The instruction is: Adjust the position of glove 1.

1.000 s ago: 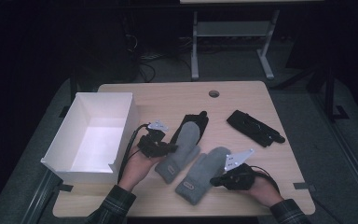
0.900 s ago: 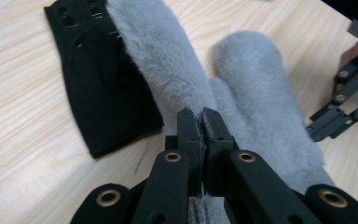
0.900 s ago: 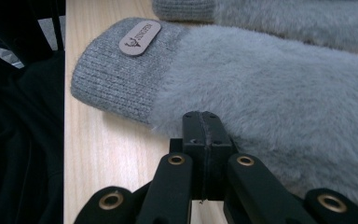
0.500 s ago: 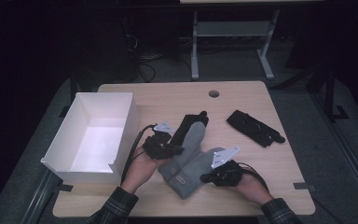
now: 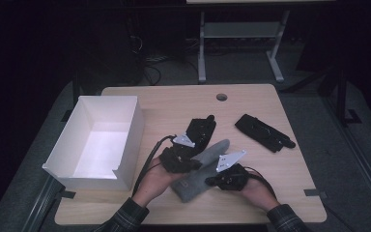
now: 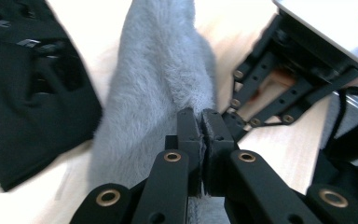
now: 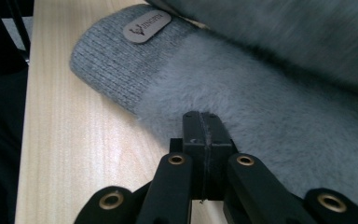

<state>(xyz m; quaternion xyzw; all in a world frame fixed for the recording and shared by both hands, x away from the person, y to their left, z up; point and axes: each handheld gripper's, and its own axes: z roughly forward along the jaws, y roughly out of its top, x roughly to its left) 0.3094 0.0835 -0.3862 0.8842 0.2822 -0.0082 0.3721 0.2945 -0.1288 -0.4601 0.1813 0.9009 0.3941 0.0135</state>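
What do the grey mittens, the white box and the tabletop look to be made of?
Grey mittens: soft fleece or faux fur, by the fuzzy nap, with a ribbed knit cuff and a small tan patch, perhaps leather. White box: matte, thin flat walls, likely cardboard or foam board. Tabletop: pale wood grain, possibly laminate.

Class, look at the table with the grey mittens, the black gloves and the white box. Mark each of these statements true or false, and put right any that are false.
1. The white box stands at the table's left side. True.
2. A grey mitten lies inside the box. False: the mittens lie on the table between the two hands.
3. The left hand-held gripper has its jaws closed at the grey fleece. True.
4. The black glove at the right lies apart from the mittens. True.
5. The right hand-held gripper stands wide open. False: its jaws are shut.
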